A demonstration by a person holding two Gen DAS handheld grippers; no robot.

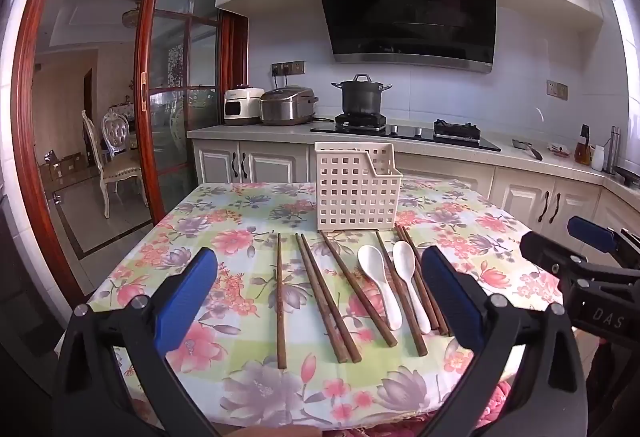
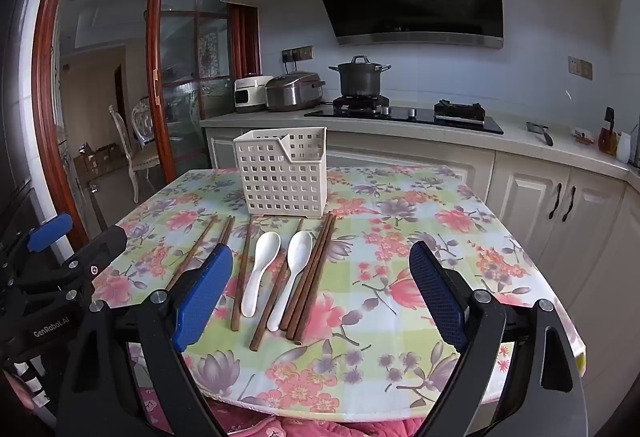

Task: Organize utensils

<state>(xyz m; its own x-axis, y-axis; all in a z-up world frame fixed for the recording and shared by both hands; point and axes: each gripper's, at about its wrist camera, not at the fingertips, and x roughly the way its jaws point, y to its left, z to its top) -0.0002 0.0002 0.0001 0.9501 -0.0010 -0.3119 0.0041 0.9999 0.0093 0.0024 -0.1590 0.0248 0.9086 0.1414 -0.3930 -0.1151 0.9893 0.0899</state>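
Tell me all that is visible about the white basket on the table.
The white basket is a tall, narrow box that looks like cream plastic, its walls pierced by rows of square holes. The top is open; one side wall is cut lower with a slanted edge. It stands upright on the far middle of the floral tablecloth, behind the chopsticks and spoons. Nothing shows inside it. Some chopstick tips lie close to its base; whether they touch it cannot be told. Neither claw touches it.

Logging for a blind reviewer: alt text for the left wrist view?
Open left gripper hovers over wooden chopsticks and two white spoons lying on a floral tablecloth, a white perforated basket standing behind them. The right gripper shows at the right edge.
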